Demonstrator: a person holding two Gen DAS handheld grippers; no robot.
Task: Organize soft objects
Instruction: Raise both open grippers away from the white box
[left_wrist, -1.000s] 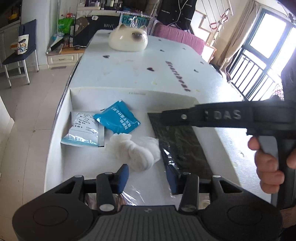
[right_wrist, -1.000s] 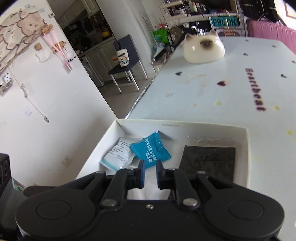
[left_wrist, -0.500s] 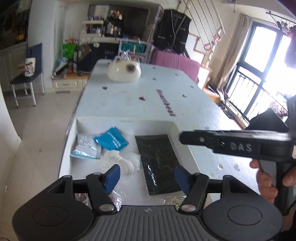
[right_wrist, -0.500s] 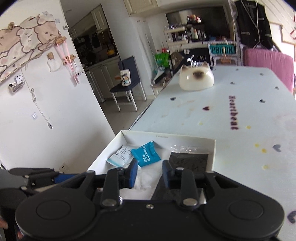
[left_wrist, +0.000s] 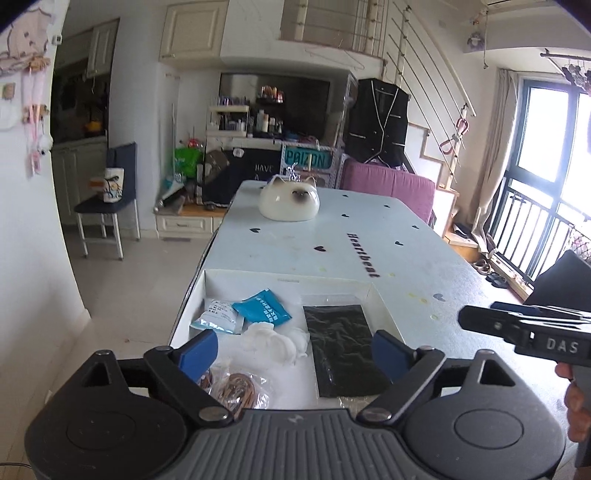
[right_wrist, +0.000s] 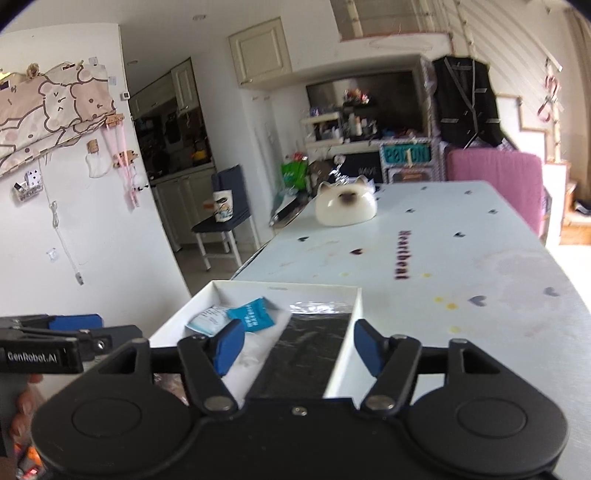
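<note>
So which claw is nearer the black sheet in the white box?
Right, though narrowly. The right claw, opening and empty, sits directly over the black sheet. The left claw, also opening and empty, is centred left of it, over the white pads.

A lived-in home: open dining area beside a kitchen

Long white table with heart prints (left_wrist: 332, 240) at centre; cream kitchen cabinets (left_wrist: 92, 48) upper left, dark blue chair (left_wrist: 110, 192) left, black vest (left_wrist: 376, 122) hanging upper right, balcony door (left_wrist: 546, 177) far right.

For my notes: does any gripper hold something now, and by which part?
Nothing is held. The left gripper and right gripper are opening with nothing between their jaws, above the white cardboard box.
</note>
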